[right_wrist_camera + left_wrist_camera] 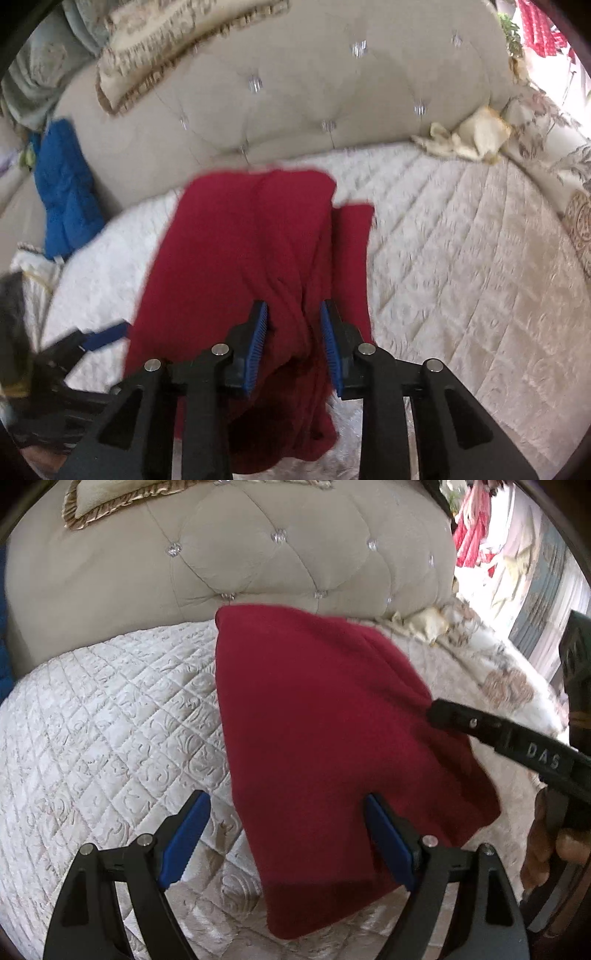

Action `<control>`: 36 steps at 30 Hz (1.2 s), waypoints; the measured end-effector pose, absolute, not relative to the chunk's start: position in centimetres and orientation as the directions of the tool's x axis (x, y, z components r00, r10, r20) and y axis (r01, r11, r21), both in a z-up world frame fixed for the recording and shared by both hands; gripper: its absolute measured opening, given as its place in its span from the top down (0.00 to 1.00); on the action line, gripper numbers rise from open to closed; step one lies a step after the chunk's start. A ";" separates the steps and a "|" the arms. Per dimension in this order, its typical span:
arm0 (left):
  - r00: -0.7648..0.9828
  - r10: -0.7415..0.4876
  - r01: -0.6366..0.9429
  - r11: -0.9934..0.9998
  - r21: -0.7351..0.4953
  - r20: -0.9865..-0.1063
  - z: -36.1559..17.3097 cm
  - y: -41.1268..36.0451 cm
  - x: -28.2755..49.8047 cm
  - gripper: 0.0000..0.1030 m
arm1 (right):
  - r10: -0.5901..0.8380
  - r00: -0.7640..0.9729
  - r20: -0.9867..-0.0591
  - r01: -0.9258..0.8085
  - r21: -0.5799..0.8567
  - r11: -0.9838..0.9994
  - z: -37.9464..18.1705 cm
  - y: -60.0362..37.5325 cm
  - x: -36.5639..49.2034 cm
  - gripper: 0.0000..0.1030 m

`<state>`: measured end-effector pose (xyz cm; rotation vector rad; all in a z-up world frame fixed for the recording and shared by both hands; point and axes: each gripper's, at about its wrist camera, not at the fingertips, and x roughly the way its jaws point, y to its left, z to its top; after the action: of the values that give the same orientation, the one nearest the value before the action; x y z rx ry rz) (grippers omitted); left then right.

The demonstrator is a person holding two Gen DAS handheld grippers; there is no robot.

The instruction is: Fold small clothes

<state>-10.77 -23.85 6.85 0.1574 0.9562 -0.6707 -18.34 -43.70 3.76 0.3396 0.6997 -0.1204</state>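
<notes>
A dark red garment (325,731) lies on the quilted white bedspread (110,716), stretching from the headboard toward me. My left gripper (288,834) is open over its near left edge, its right pad above the cloth and its left pad over the quilt. My right gripper (293,332) has its jaws partly closed around a bunched fold of the red garment (236,251); a gap shows beside the cloth. In the left wrist view the right gripper's black finger (480,727) reaches to the garment's right edge. The left gripper (96,339) shows at lower left in the right wrist view.
A beige tufted headboard (258,554) stands behind the bed. A frilled pillow (177,44) leans on it. A blue garment (66,188) rests at the left. A crumpled cream cloth (469,136) lies at the back right. Floral bedding (509,686) edges the right side.
</notes>
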 end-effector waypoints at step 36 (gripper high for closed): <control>0.255 -0.552 0.519 0.771 -0.370 -0.793 4.3 -25.1 -4.6 0.07 | 0.243 0.769 -0.591 0.134 0.521 0.843 -0.5 -48.6 -12.7 0.44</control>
<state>-4.60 -25.09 4.29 -0.0353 1.0925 -0.7276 -12.73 -48.59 -0.49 0.5764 0.7004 0.0630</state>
